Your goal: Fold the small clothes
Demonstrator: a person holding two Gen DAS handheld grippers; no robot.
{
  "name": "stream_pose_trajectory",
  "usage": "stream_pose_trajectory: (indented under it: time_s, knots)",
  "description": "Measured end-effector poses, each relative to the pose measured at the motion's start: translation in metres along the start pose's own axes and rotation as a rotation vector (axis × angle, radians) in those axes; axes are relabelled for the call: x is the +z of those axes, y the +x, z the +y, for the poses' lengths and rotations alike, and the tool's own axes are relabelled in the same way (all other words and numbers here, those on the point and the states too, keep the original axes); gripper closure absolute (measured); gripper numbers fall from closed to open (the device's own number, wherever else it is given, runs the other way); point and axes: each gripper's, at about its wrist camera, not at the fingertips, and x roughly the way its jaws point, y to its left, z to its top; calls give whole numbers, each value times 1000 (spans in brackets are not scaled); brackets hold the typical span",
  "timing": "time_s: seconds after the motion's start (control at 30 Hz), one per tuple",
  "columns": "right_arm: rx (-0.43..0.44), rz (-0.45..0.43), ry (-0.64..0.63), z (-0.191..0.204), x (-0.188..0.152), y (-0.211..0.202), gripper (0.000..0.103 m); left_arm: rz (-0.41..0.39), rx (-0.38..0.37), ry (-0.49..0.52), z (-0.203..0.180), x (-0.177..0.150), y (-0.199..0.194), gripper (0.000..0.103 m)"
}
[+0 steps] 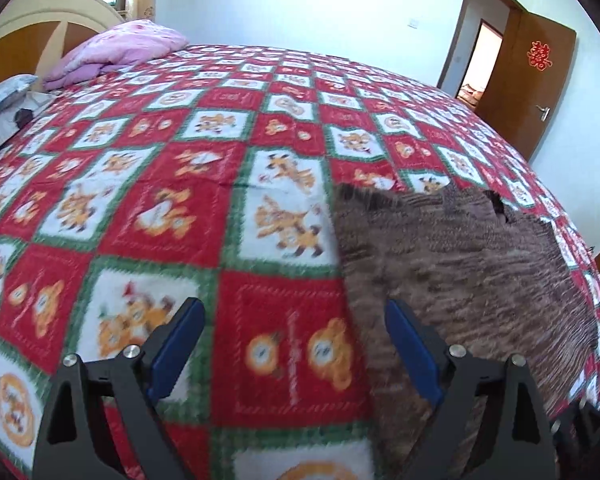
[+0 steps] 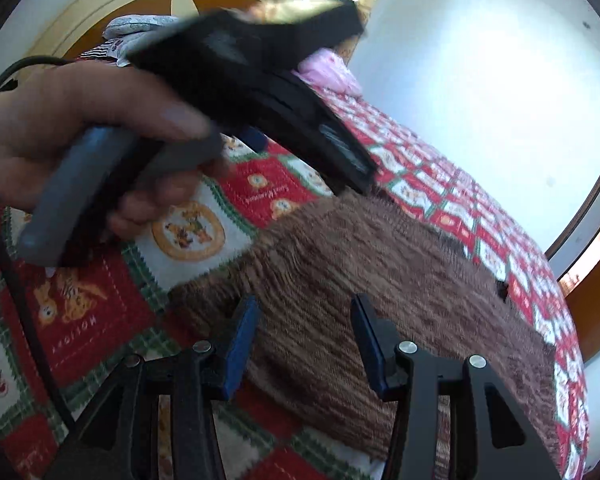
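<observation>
A brown knitted garment [image 1: 460, 264] lies flat on the red, white and green patterned bedspread [image 1: 160, 208]. My left gripper [image 1: 296, 316] is open and empty, hovering over the garment's left edge, its right finger above the knit. In the right wrist view the same garment [image 2: 360, 280] fills the middle, and my right gripper [image 2: 306, 316] is open and empty above its near edge. The left hand-held gripper body [image 2: 260, 92], held by a hand [image 2: 72, 120], is above the garment's far left side.
A pink folded quilt [image 1: 120, 48] and a grey pillow [image 1: 4, 96] lie by the wooden headboard [image 1: 28, 36] at the far left. An open brown door [image 1: 528, 80] stands at the far right. The bedspread [image 2: 204, 208] extends left of the garment.
</observation>
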Motion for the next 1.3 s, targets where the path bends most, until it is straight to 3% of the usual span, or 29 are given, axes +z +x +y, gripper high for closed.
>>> stream_pose_trajectory:
  time_s: [0.03, 0.13, 0.2, 0.23, 0.27, 0.5, 0.6, 0.63, 0.67, 0.73, 0.83, 1.07, 1.2, 1.3]
  knots:
    - [-8, -5, -5, 2, 1, 0, 54, 1, -10, 1, -2, 3, 3, 9]
    - [-17, -5, -26, 11, 0, 1, 72, 1, -35, 32, -12, 12, 14, 10]
    - [-19, 1, -32, 14, -1, 1, 80, 0, -40, 62, -20, 18, 24, 16]
    - [-15, 6, -29, 14, -2, 1, 84, 2, -49, 65, -22, 20, 27, 23]
    - [-14, 8, -27, 14, -2, 1, 85, 11, -61, 68, -23, 23, 32, 30]
    - [-33, -15, -40, 16, -1, -3, 86, 63, -94, 30, -25, 42, 61, 40]
    - [-25, -32, -67, 22, 0, -9, 97, 75, -87, 51, -28, 45, 68, 43]
    - [-25, -29, -73, 23, 0, -9, 100, 70, -86, 62, -30, 45, 67, 56]
    - [-21, -27, -73, 23, 0, -9, 103, 74, -108, 77, -33, 44, 67, 77]
    - [-3, -31, -50, 20, 0, -13, 103, 72, -102, 104, -39, 44, 65, 89]
    - [5, -43, -20, 10, 0, -20, 103, 83, -82, 104, -41, 46, 64, 91]
    - [27, -73, 117, -36, -6, -43, 103, 137, -162, -66, -30, 63, 55, 92]
    - [51, -76, 164, -54, -9, -50, 103, 128, -178, -66, -39, 69, 42, 92]
    - [88, -55, 141, -49, -17, -46, 102, 123, -139, -5, -48, 69, 38, 92]
